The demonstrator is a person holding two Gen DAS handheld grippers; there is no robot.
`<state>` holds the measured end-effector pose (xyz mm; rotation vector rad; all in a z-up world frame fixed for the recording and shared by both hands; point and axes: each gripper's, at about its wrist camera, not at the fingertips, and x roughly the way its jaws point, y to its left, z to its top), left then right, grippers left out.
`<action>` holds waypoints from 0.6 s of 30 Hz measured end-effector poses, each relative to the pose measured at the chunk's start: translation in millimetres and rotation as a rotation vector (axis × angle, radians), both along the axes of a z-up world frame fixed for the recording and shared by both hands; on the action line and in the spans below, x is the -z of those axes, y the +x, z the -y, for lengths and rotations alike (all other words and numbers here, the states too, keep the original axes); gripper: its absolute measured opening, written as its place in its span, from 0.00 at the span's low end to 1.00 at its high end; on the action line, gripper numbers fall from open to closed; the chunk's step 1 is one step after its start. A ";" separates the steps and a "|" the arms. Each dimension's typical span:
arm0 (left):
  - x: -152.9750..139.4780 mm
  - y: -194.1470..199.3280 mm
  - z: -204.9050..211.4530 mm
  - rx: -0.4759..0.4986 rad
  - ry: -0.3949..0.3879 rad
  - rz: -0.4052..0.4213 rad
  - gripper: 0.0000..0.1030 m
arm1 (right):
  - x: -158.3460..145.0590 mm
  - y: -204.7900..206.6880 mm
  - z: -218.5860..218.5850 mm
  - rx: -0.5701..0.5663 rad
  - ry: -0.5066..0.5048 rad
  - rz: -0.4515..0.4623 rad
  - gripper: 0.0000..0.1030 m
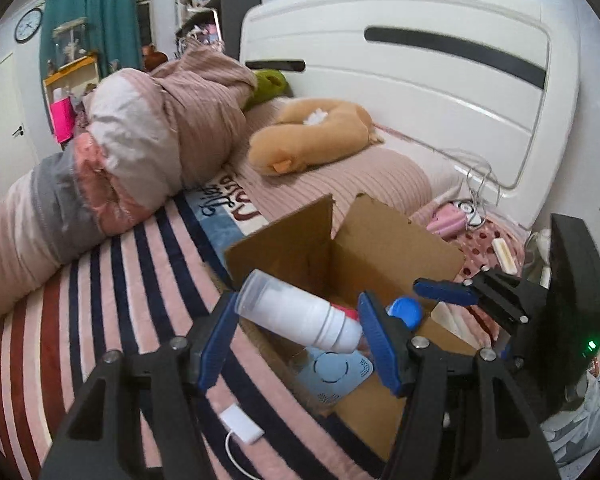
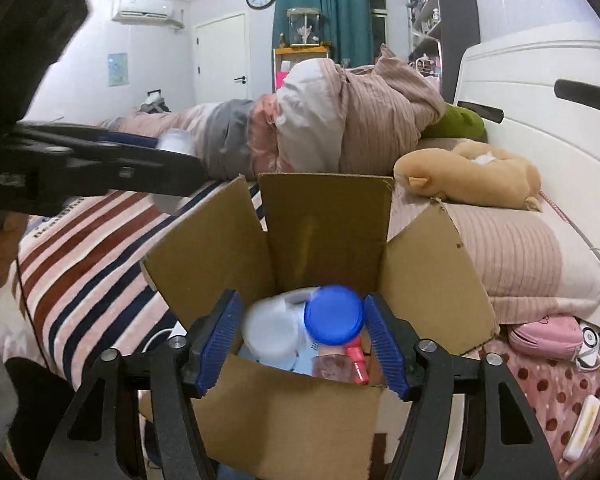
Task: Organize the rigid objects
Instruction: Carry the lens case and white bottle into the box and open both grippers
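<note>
Both your grippers hover over the box [image 2: 328,216]: left gripper [image 1: 298,338] clamps the white bottle [image 1: 296,316], right gripper [image 2: 300,340] gapes wide above a blue-capped jar [image 2: 334,314].

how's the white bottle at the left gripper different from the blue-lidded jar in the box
The white bottle has a clear cap and sits between the left gripper's fingers, above the cardboard box. The blue-lidded jar has a wide blue lid and already lies inside the box. Both have white bodies.
</note>
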<state>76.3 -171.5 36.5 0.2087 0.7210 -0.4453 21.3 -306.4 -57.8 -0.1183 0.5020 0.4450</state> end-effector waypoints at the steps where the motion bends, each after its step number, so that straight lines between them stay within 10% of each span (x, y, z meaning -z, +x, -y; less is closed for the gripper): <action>1: 1.9 3.9 4.5 0.002 0.009 -0.007 0.57 | 1.5 2.3 2.8 0.000 0.003 0.002 0.69; 18: 33.1 62.7 47.9 -0.020 0.187 -0.114 0.62 | 11.6 3.2 22.0 -0.057 0.094 -0.012 0.71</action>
